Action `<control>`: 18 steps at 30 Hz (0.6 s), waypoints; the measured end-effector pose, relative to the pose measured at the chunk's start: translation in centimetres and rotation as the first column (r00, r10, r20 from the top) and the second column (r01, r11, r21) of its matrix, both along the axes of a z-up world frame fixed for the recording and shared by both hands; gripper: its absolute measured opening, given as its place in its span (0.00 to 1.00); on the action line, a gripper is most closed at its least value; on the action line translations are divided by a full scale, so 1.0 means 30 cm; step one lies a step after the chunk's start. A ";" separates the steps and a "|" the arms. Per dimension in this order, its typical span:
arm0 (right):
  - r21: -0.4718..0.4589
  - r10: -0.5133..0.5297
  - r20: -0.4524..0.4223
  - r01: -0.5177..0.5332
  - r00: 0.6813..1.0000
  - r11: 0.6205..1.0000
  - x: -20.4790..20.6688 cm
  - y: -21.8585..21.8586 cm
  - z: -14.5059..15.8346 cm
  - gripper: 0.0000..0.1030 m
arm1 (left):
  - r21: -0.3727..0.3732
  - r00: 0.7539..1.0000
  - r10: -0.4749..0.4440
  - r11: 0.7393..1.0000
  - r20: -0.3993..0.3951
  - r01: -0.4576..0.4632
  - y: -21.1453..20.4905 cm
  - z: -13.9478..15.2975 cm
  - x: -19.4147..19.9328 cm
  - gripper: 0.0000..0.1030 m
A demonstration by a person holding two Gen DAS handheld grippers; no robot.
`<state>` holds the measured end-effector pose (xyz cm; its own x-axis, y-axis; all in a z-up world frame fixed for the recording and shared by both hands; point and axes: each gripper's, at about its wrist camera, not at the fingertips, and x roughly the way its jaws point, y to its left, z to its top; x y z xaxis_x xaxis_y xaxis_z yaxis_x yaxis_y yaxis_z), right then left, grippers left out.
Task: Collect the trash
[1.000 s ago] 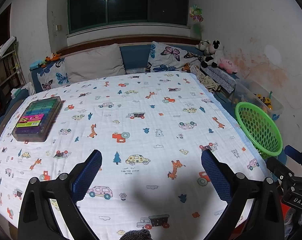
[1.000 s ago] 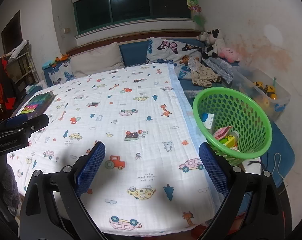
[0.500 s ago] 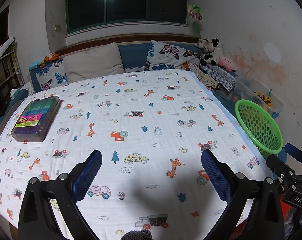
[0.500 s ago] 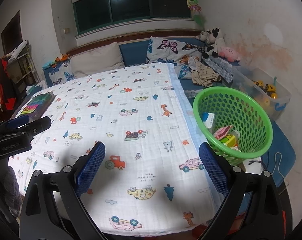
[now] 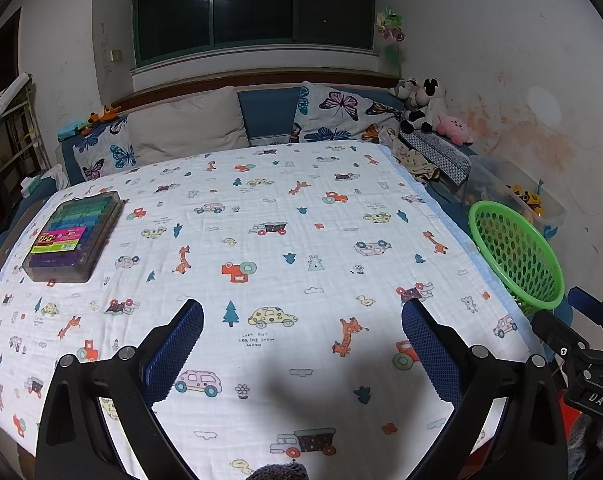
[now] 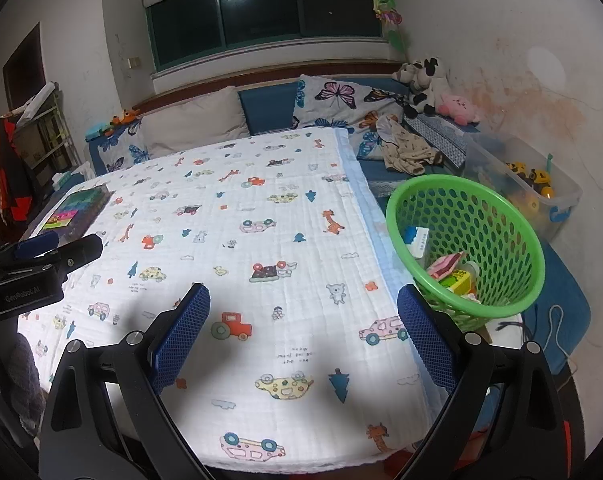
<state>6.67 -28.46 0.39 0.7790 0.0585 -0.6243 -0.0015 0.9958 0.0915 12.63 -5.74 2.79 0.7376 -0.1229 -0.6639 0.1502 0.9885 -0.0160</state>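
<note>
Jaws on my left gripper [image 5: 301, 326] and right gripper [image 6: 303, 306] both stood wide apart, holding nothing, above the bed [image 6: 261, 184].

From the left wrist I saw only the green basket [image 6: 497, 216]'s outer mesh; its contents were hidden. My right view showed it beside the bed, holding trash [image 6: 447, 268]: wrappers and small cartons, partly covered by the rim.

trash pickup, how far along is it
Looks nearly done: wrappers and small cartons already sit in the green basket. Nothing is in hand; the left gripper and right gripper are both open. No loose trash shows on the bedspread, only a plastic case.
</note>
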 end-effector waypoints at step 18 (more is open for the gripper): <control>0.003 0.002 -0.003 -0.002 1.000 1.000 0.003 0.011 0.001 0.91 | -0.002 1.000 0.011 1.000 0.000 -0.011 -0.003 -0.003 -0.003 0.93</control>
<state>6.75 -28.13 0.40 0.7771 0.0623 -0.6262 -0.0035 0.9955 0.0946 12.55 -5.83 2.70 0.7393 -0.1159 -0.6634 0.1391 0.9901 -0.0179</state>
